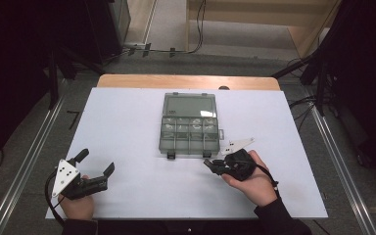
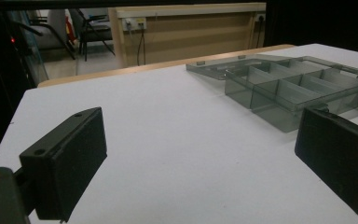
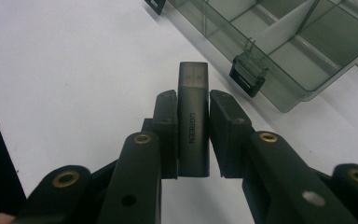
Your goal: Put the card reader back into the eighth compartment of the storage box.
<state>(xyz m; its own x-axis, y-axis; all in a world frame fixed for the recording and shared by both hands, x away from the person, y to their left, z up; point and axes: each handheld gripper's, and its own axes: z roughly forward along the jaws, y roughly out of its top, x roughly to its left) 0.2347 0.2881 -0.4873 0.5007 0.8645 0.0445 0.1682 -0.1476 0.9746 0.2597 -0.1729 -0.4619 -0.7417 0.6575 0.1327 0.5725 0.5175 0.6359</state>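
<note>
The right gripper [image 3: 192, 135] is clenched on a dark grey USB adapter [image 3: 193, 126] whose side reads "UGREEN" (lettering running along its length), plug end pointing past the jaws. It hovers just beside the front latches of an open, smoky clear organizer box [image 1: 190, 128] at mid-bench [image 1: 127, 127]. The left gripper [image 1: 96, 164], jaws spread wide and holding nothing, sits near the bench's front left corner.

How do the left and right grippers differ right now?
The left gripper is open and holds nothing; the right gripper is shut on a grey adapter. The left sits far from the organizer box; the right sits by the box's front latch. Both are hand-held over the white table.
</note>
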